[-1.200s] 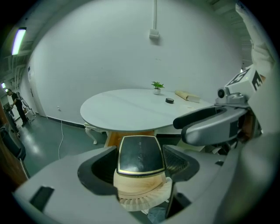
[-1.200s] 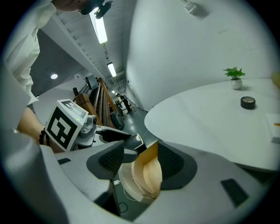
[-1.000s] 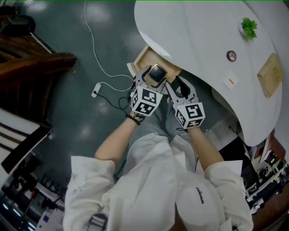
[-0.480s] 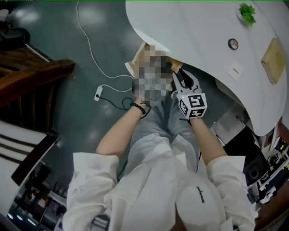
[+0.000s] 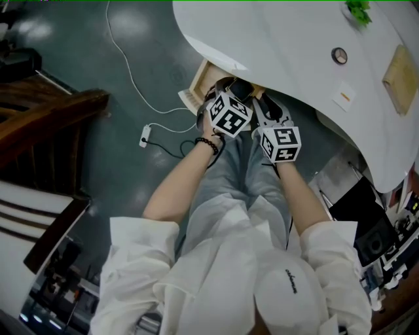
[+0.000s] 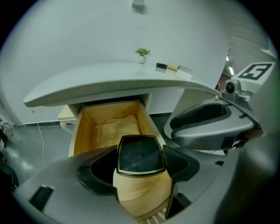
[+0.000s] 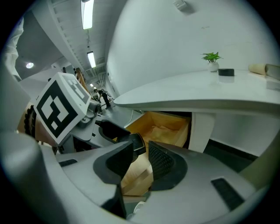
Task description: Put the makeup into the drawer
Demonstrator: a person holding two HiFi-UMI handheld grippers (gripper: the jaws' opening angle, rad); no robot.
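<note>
The makeup is a black compact with a gold rim (image 6: 140,151). My left gripper (image 6: 140,166) is shut on it, one black pad against each side. It hangs just over the near edge of the open wooden drawer (image 6: 87,127), which sticks out from under the white table (image 5: 281,39). In the head view the left gripper (image 5: 234,91) and compact (image 5: 241,88) sit at the drawer (image 5: 195,86) mouth. My right gripper (image 7: 141,162) hovers close on the right, its jaws narrowed with nothing between them. From it I see the compact (image 7: 137,142) and the drawer (image 7: 168,127).
A tan folded sheet (image 6: 116,127) lies in the drawer. On the table are a small plant (image 5: 357,10), a round object (image 5: 339,55) and a wooden board (image 5: 399,78). A white cable (image 5: 124,52) and plug (image 5: 145,136) lie on the floor. Dark wooden furniture (image 5: 46,118) stands left.
Both grippers have moved toward the drawer opening, the left one carrying the compact with it. The table and drawer have not moved.
</note>
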